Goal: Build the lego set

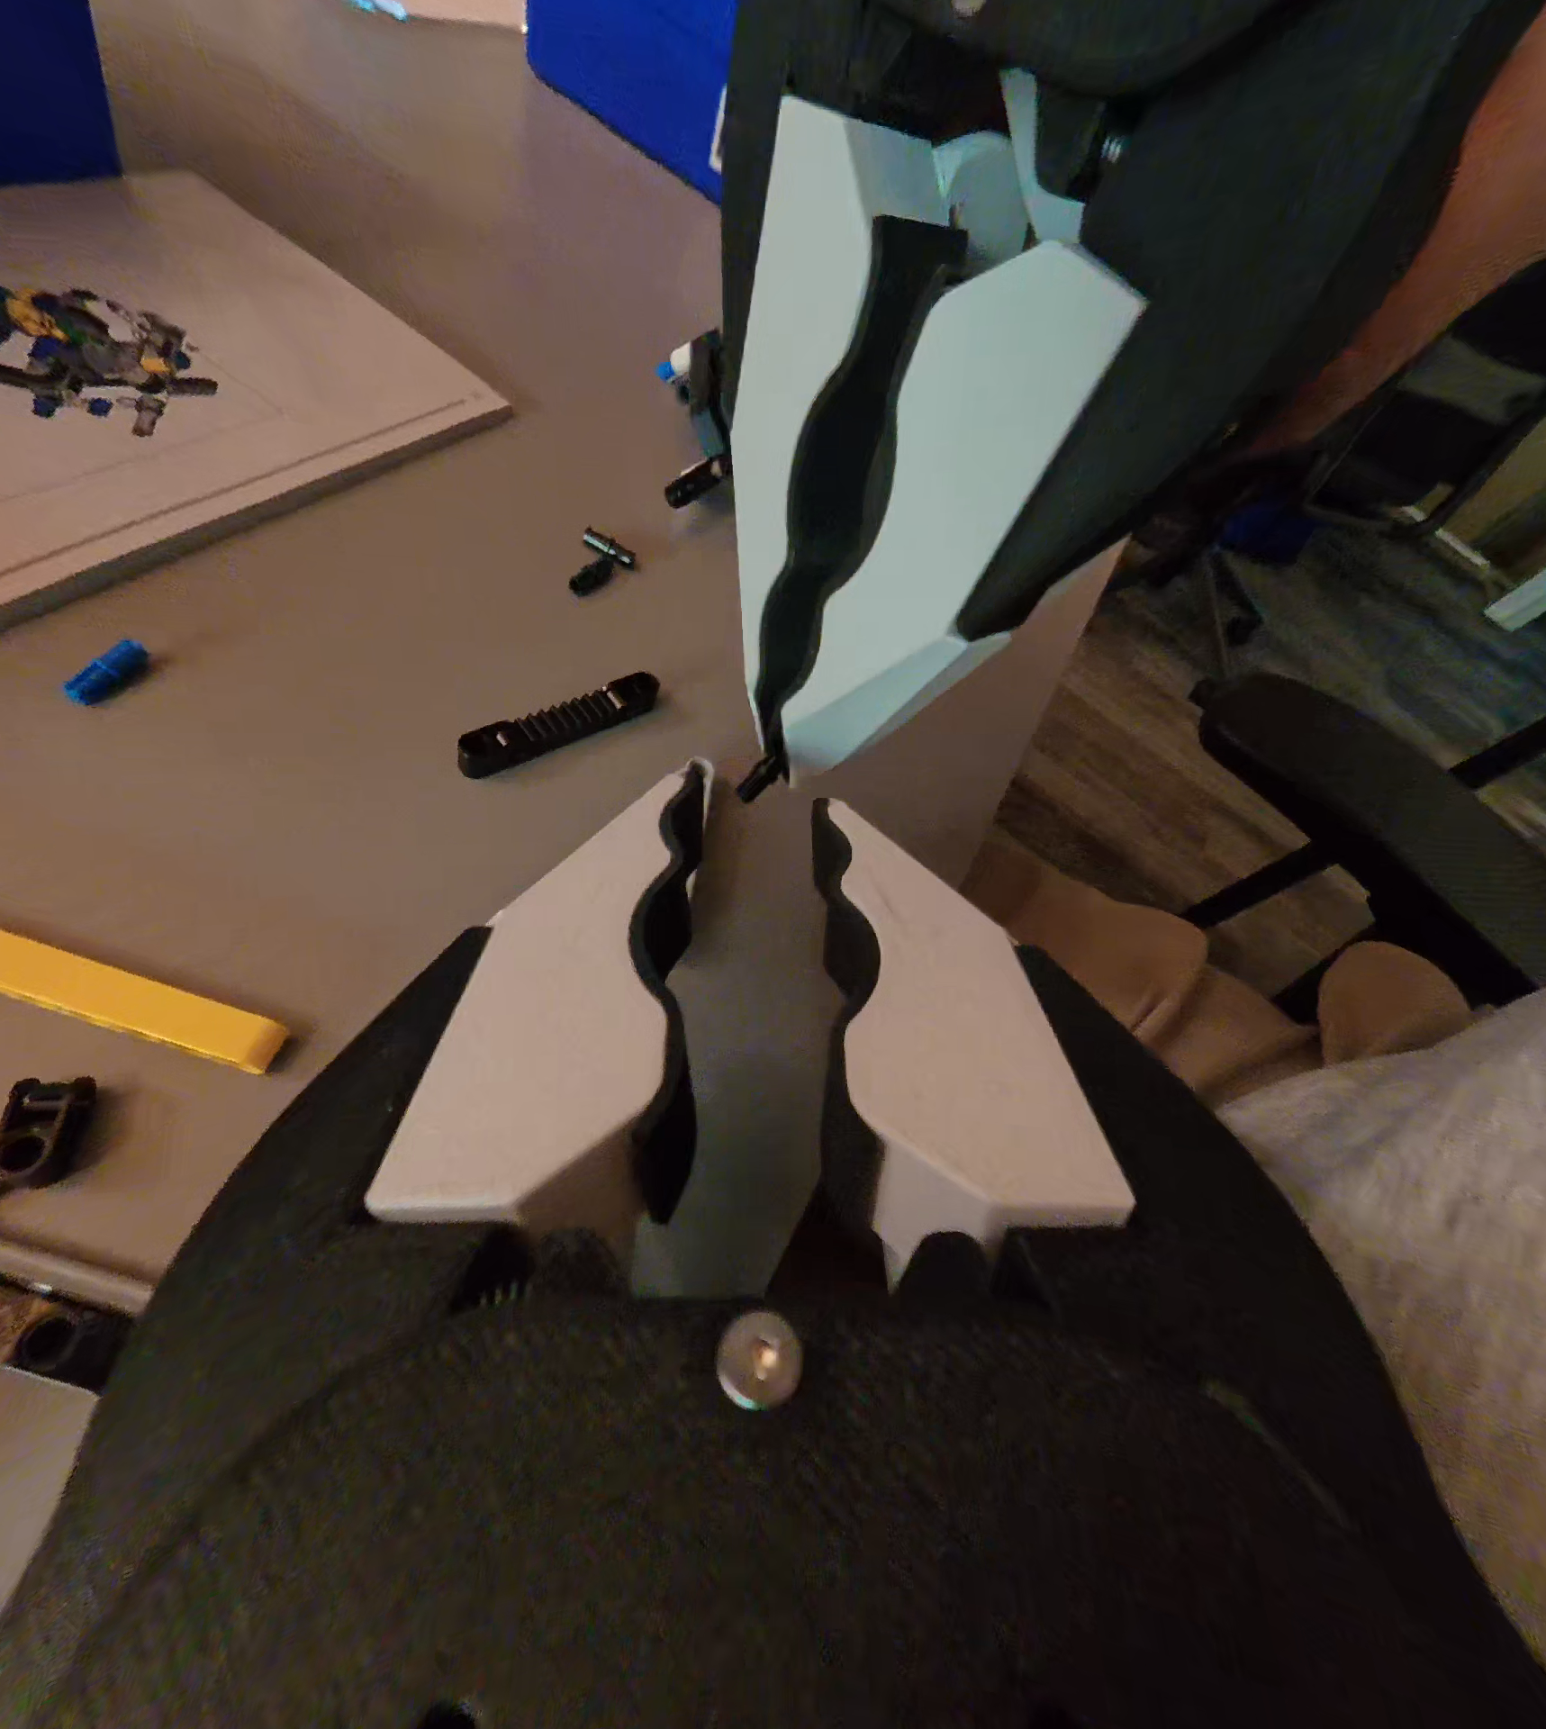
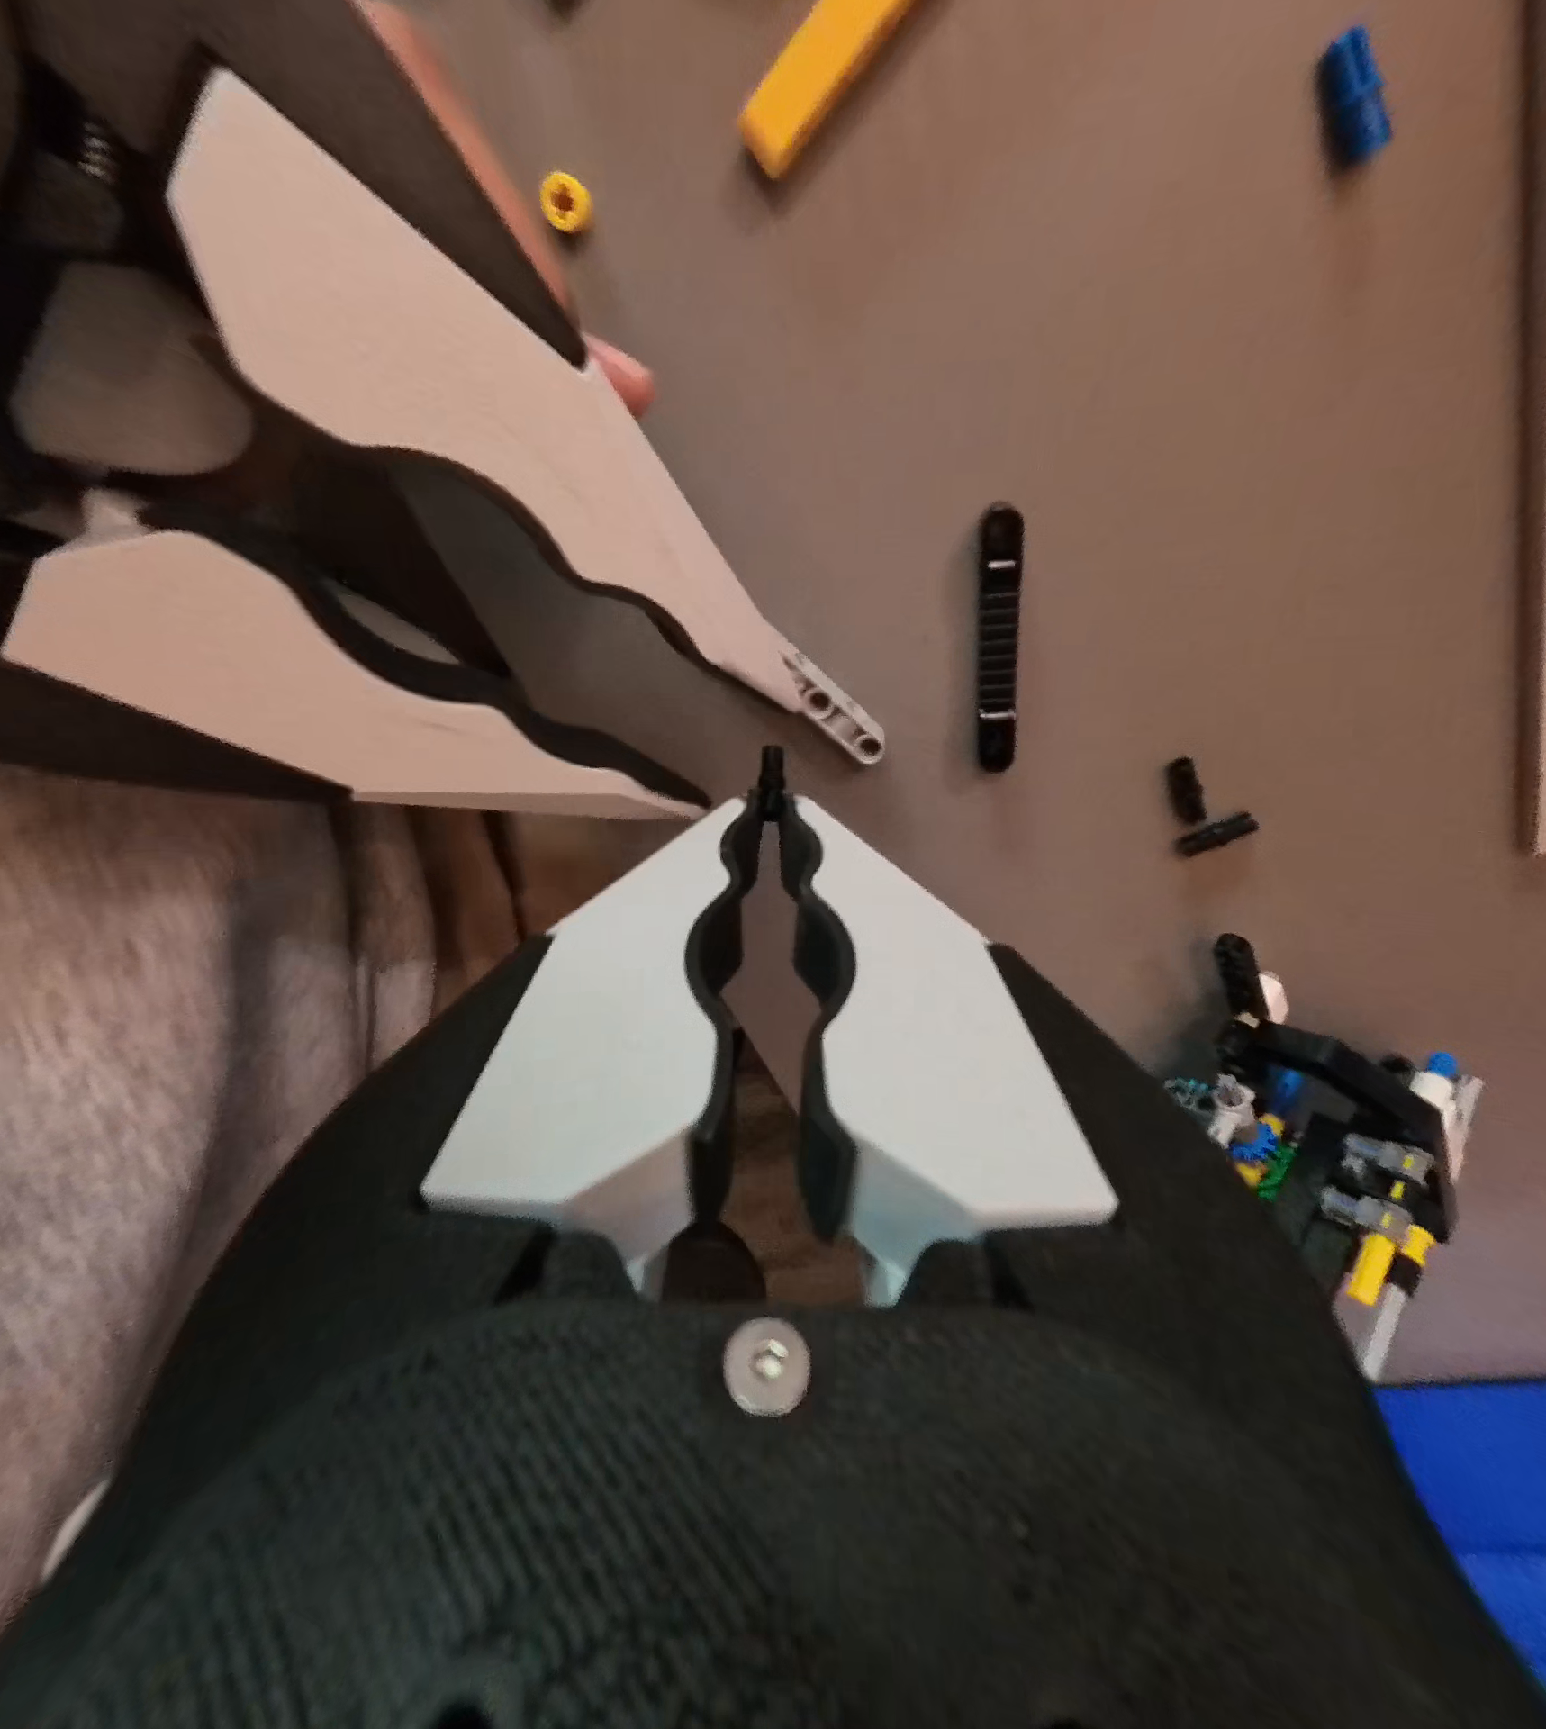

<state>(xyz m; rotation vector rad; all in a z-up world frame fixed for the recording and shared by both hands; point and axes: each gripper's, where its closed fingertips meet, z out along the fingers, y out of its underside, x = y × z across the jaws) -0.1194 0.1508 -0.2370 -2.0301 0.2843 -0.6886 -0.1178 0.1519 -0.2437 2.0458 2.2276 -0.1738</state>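
Observation:
My right gripper (image 2: 770,812) is shut on a small black pin (image 2: 771,778) that sticks out past its tips. In the left wrist view the right gripper (image 1: 776,762) comes down from the top with the pin (image 1: 758,778) at its tip. My left gripper (image 1: 759,793) is open and empty, its tips right beside the pin. In the right wrist view the left gripper (image 2: 745,730) reaches in from the upper left. A thin grey beam (image 2: 834,719) shows at its upper fingertip; I cannot tell whether they touch.
On the grey table (image 1: 329,842) lie a black toothed rack (image 1: 558,722), a blue piece (image 1: 106,671), a yellow beam (image 1: 95,987), black pins (image 1: 605,559) and a black connector (image 1: 44,1132). The instruction booklet (image 1: 189,486) lies far left. The part-built model (image 2: 1339,1151) stands near a blue box (image 2: 1517,1516). The grippers are tip to tip, or close to it. Both grippers' tips are roughly 12 cm from the black connector (image 1: 44,1132).

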